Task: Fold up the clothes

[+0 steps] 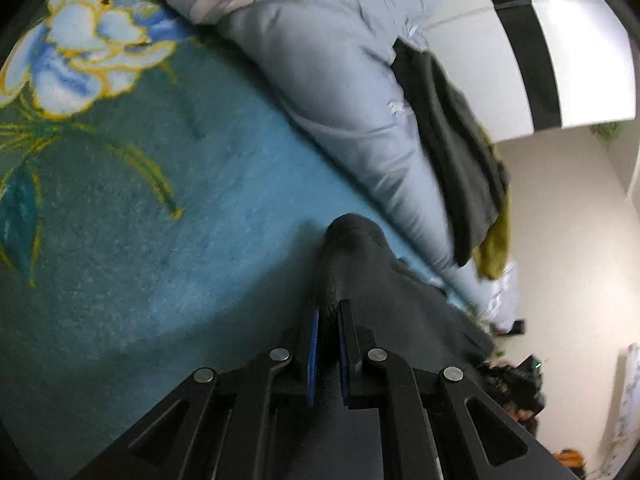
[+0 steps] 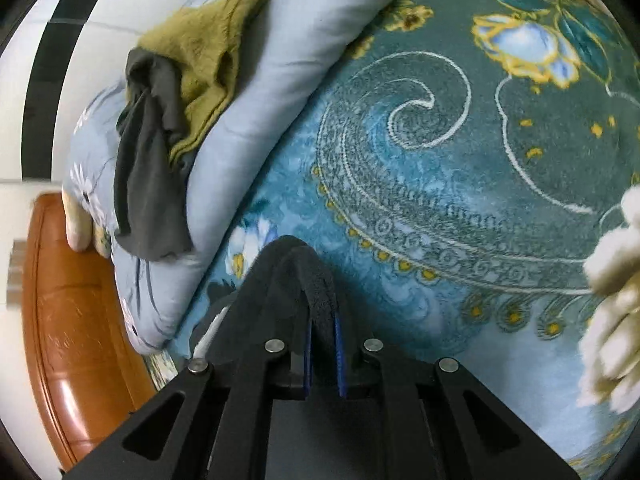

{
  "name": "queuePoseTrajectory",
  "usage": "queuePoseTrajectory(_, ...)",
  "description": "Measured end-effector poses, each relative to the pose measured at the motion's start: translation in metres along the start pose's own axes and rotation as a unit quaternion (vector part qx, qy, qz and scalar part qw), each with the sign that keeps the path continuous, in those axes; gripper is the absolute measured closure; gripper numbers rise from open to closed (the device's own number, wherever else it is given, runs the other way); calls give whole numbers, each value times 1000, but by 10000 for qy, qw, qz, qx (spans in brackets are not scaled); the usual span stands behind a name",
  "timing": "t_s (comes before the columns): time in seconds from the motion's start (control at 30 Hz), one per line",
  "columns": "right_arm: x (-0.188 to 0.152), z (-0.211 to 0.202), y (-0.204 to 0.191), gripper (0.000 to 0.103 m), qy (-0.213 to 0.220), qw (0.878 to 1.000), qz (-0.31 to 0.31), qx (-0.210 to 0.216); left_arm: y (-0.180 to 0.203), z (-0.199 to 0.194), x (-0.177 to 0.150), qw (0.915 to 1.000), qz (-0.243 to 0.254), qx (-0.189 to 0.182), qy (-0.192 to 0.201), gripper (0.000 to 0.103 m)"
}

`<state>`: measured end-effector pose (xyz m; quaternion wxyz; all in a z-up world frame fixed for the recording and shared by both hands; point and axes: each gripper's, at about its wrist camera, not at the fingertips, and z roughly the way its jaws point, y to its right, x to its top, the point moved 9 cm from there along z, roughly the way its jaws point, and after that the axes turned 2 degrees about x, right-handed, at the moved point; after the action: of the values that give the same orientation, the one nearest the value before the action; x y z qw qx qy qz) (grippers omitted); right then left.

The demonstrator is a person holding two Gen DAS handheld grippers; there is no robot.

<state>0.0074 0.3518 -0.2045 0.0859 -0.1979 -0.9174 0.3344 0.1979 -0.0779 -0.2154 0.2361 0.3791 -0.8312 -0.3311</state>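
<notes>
On a bed covered by a teal blanket (image 1: 168, 240) with blue and yellow flowers, two hand-held grippers each pinch a fold of black cloth.

In the left wrist view, the left gripper (image 1: 328, 316) enters from 6 o'clock. Its blue-lined jaws are closed tight on a dark garment (image 1: 356, 248), which bunches up just beyond the fingertips at the centre and trails off towards 4 o'clock over the blanket. From 12 o'clock down to 4 o'clock runs a pale blue quilt (image 1: 328, 92) printed with daisies. On it, at 3 o'clock, lie a grey garment (image 1: 452, 148) and an olive-green garment (image 1: 498, 248), the grey one on top.

In the right wrist view, the right gripper (image 2: 322, 320) also comes in from 6 o'clock, clamped on a doubled edge of the same black fabric (image 2: 304, 268), which arches over the fingertips. The quilt (image 2: 280, 60) runs from 12 o'clock to 8 o'clock, with the olive piece (image 2: 200, 40) and the grey piece (image 2: 148, 184) heaped on it at 10 o'clock. A brown wooden bed frame (image 2: 60, 300) shows at 8 o'clock. Something fluffy and cream-coloured (image 2: 616, 300) sits at 3 o'clock, blurred.
</notes>
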Motion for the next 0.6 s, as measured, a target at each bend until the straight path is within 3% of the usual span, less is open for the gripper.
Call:
queuePoseTrajectory(0.07, 5, -9, -10, 94, 92, 9998, -79, 168, 22, -13, 9, 9993, 228, -242, 167, 94)
queuePoseTrajectory(0.17, 13, -19, -23, 94, 208, 9991, -205, 319, 41, -19, 15, 9975, 565, -268, 316, 94)
queuePoseTrajectory(0.27, 12, -4, -5, 94, 87, 9991, -262, -315, 17, 3, 16, 9995, 276, 128, 122, 94)
queuePoseTrajectory(0.33, 7, 7, 10, 94, -51, 9986, -151, -508, 1, 16, 10, 9989, 125, 440, -62, 94)
queuePoseTrajectory(0.5, 2, -1, 7, 91, -142, 9991, -287, -263, 6, 16, 6, 9985, -9, 459, -287, 91)
queuePoseTrajectory(0.57, 1, -11, -2, 91, -156, 9984, -485, -236, 18, 7, 8, 9991, 38, 300, -291, 85)
queuePoseTrajectory(0.6, -1, -15, -6, 89, -154, 9979, -580, -239, 22, 1, 8, 9993, 55, 243, -274, 74)
